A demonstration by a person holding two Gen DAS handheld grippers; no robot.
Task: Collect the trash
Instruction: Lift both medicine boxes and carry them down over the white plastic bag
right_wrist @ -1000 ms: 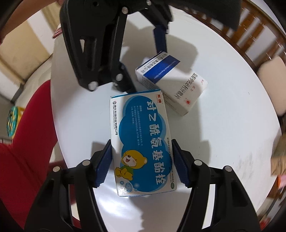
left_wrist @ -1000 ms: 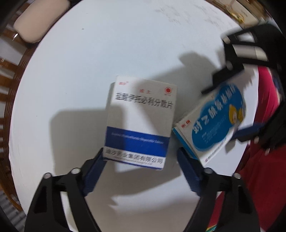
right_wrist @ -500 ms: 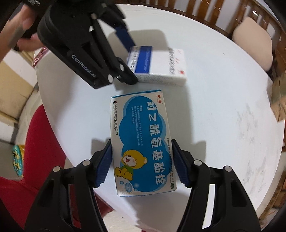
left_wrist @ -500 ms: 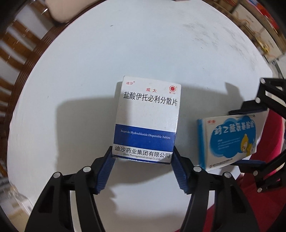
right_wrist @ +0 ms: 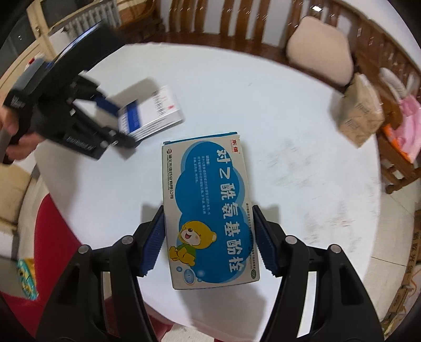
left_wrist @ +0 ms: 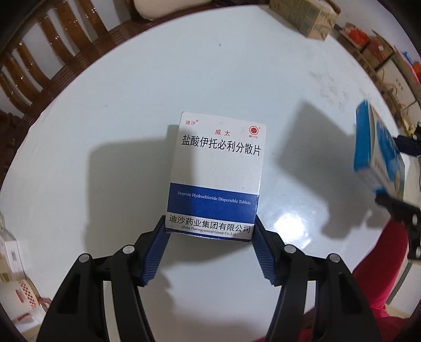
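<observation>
My left gripper (left_wrist: 210, 231) is shut on a white medicine box with a blue band (left_wrist: 217, 173), held above the round white table (left_wrist: 131, 105). My right gripper (right_wrist: 209, 234) is shut on a blue medicine box with a cartoon bear (right_wrist: 210, 210), also held above the table. In the right wrist view the left gripper (right_wrist: 113, 126) with its white box (right_wrist: 150, 110) shows blurred at the upper left. In the left wrist view the blue box (left_wrist: 379, 152) shows at the far right edge.
A brown cardboard carton (right_wrist: 360, 113) sits at the table's far edge, also seen in the left wrist view (left_wrist: 302, 15). Wooden chairs (right_wrist: 329, 31) with a beige cushion (right_wrist: 321, 50) ring the table. A red seat (right_wrist: 52, 236) lies below the near edge.
Both grippers have lifted their boxes off the table and moved apart. The left gripper closed on the white box a second ago; the views have swung across the table.
</observation>
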